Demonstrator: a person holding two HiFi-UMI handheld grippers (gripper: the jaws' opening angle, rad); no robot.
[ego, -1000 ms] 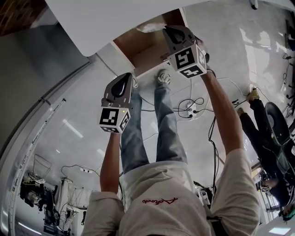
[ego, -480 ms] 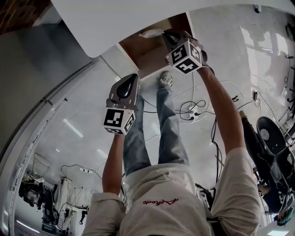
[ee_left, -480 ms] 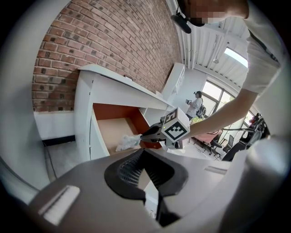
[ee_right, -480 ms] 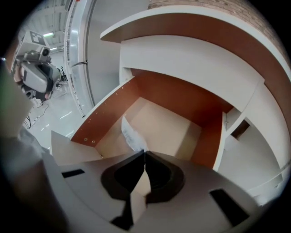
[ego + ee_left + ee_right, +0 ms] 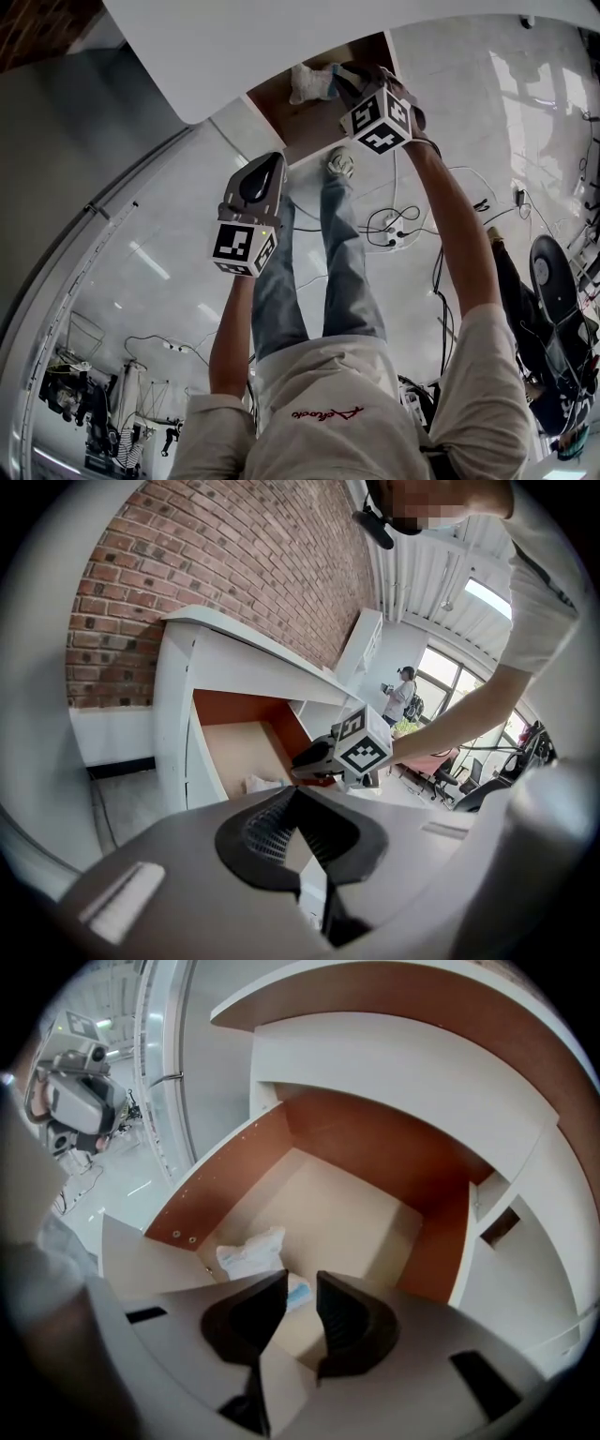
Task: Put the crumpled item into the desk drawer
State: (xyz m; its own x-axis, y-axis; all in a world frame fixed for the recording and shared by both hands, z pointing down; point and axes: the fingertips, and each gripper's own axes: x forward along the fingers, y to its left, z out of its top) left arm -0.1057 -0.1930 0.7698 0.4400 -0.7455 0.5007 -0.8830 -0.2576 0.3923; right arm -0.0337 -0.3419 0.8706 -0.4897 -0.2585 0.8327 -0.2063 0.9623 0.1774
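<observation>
At 12 o'clock in the head view, inside the open drawer (image 5: 309,117) under the white desk top (image 5: 281,37): the crumpled item (image 5: 305,82), pale and now plainly showing on the drawer floor, against only a faint sliver at the desk edge half a second ago. Just at its 3 o'clock, the right gripper (image 5: 336,79), turned slightly since then, jaws parted and released, clamping nothing. Down at 7 o'clock of the drawer, the left gripper (image 5: 272,164), barely shifted, outside the drawer front and well apart from the item.

From the right gripper view: crumpled item (image 5: 251,1252) lying near the brown left wall, at 10 o'clock of the jaw tips, with one blue-edged fold peeking through the gap of the right gripper (image 5: 300,1293), unpinched. Bare floor open toward 1 o'clock; brown walls closing in at left, back and right. Catches also the left gripper (image 5: 80,1101), far off at 10 o'clock.

From the left gripper view: left gripper (image 5: 292,794) clenched tip to tip on nothing. Beyond it, the right gripper (image 5: 305,759) reaching in from 3 o'clock, the crumpled item (image 5: 262,783) just beside its tips. Adds a brick wall (image 5: 187,574), unseen in the other two views.
</observation>
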